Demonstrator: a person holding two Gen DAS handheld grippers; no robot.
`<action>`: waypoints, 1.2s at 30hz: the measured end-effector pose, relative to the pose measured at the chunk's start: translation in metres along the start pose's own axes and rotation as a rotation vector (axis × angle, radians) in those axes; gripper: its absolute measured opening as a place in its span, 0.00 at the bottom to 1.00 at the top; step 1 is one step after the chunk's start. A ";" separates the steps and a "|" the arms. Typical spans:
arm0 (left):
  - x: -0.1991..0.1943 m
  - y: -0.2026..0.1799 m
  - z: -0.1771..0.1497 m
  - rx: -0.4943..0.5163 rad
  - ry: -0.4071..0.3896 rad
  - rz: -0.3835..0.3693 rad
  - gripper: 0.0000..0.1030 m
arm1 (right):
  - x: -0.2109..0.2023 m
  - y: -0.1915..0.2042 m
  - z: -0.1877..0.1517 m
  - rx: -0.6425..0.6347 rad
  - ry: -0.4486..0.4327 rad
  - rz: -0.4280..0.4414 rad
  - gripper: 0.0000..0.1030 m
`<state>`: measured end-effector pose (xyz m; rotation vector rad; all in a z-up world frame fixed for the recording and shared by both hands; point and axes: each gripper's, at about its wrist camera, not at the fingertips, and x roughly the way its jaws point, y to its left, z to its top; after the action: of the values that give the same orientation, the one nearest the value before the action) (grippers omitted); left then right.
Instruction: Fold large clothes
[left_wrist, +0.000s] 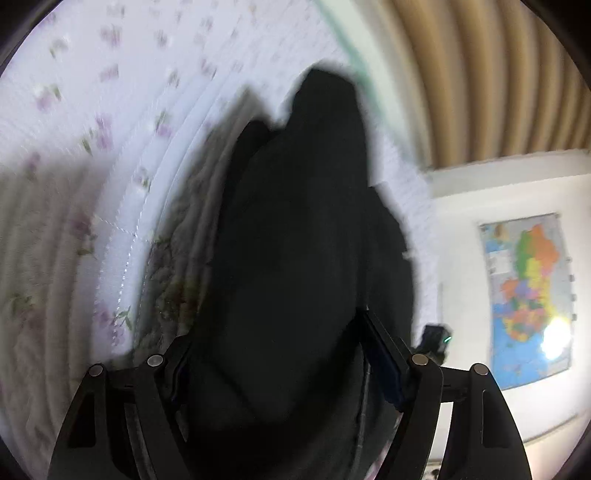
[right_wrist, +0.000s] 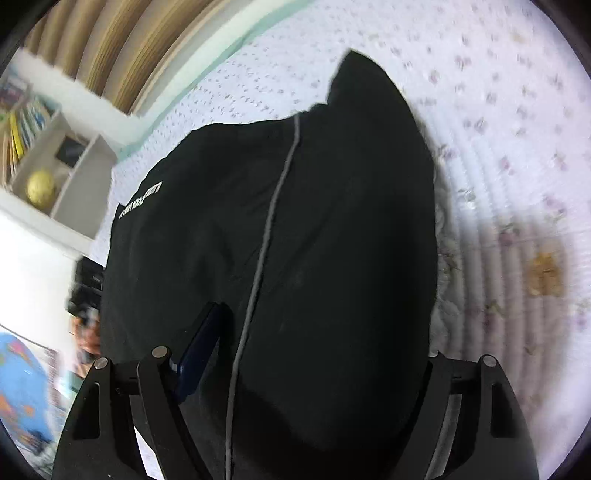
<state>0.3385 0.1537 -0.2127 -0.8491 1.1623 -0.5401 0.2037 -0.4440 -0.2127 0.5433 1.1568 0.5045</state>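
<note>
A large black garment (left_wrist: 295, 240) hangs from my left gripper (left_wrist: 280, 354), which is shut on a bunch of its cloth. The same black garment (right_wrist: 295, 221), with a thin grey stripe (right_wrist: 269, 221) and small white lettering (right_wrist: 142, 199), fills the right wrist view, and my right gripper (right_wrist: 314, 354) is shut on its cloth. The cloth hides most of the fingers in both views. The garment is held above a white bedspread (left_wrist: 110, 129) with small purple flowers (right_wrist: 517, 129).
Brown pleated curtains (left_wrist: 480, 74) hang behind the bed. A colourful map (left_wrist: 528, 295) is on the white wall. A white shelf (right_wrist: 55, 177) holds books and a yellow ball (right_wrist: 40, 188). A brownish patch (right_wrist: 545, 273) marks the bedspread.
</note>
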 end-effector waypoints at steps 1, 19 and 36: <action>0.003 0.000 0.002 0.005 0.001 0.003 0.77 | 0.005 -0.003 0.001 0.009 0.003 0.013 0.81; -0.051 -0.085 -0.058 0.137 -0.207 -0.113 0.36 | -0.056 0.066 -0.014 -0.074 -0.170 0.076 0.37; -0.176 -0.171 -0.238 0.274 -0.217 -0.125 0.36 | -0.121 0.131 -0.078 -0.176 -0.199 -0.003 0.35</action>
<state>0.0651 0.1158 -0.0111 -0.7262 0.8195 -0.6753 0.0792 -0.4089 -0.0673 0.4290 0.9139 0.5318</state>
